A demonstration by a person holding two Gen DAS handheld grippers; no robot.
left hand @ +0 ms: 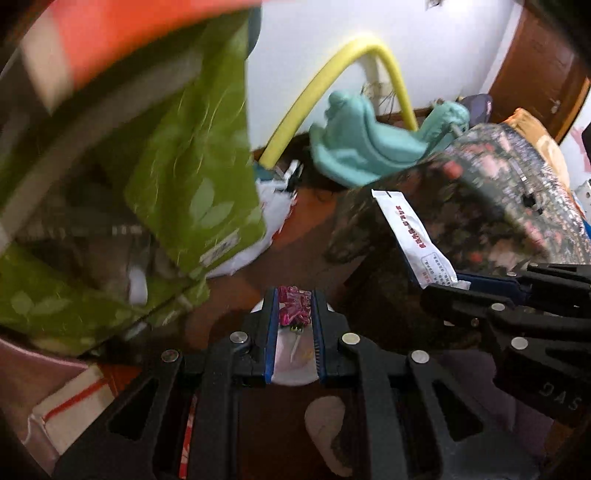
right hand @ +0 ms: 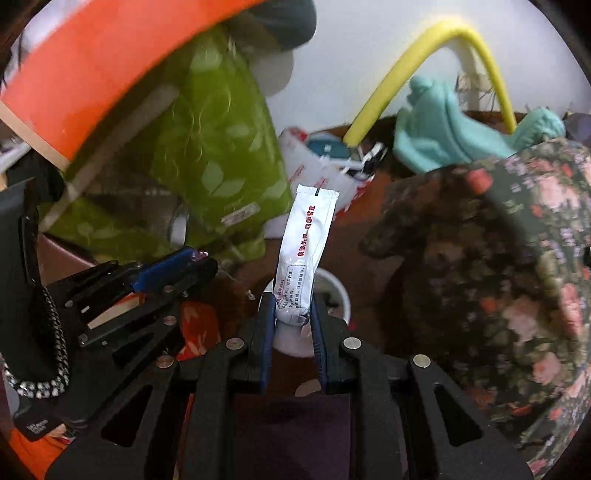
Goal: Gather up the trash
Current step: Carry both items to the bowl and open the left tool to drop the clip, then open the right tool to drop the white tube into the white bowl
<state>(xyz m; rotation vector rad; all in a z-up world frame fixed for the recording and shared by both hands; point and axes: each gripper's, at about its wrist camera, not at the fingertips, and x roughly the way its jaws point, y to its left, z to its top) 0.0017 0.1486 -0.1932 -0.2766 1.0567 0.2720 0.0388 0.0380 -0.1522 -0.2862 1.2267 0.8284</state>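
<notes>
My left gripper (left hand: 294,306) is shut on a crumpled pink wrapper (left hand: 293,304), held above a white round bin (left hand: 291,365) on the floor. My right gripper (right hand: 293,310) is shut on a white sachet with red print (right hand: 304,254), which stands up from the jaws above the same white bin (right hand: 338,291). The right gripper (left hand: 461,284) shows at the right of the left wrist view, holding the sachet (left hand: 413,240). The left gripper (right hand: 199,258) shows at the left of the right wrist view.
A green leaf-print bag (left hand: 192,177) hangs at the left under an orange edge (left hand: 129,33). A floral-covered bed (right hand: 498,277) fills the right. A teal toy (left hand: 362,144), a yellow tube (left hand: 321,85) and a white plastic bag (right hand: 321,173) lie by the wall.
</notes>
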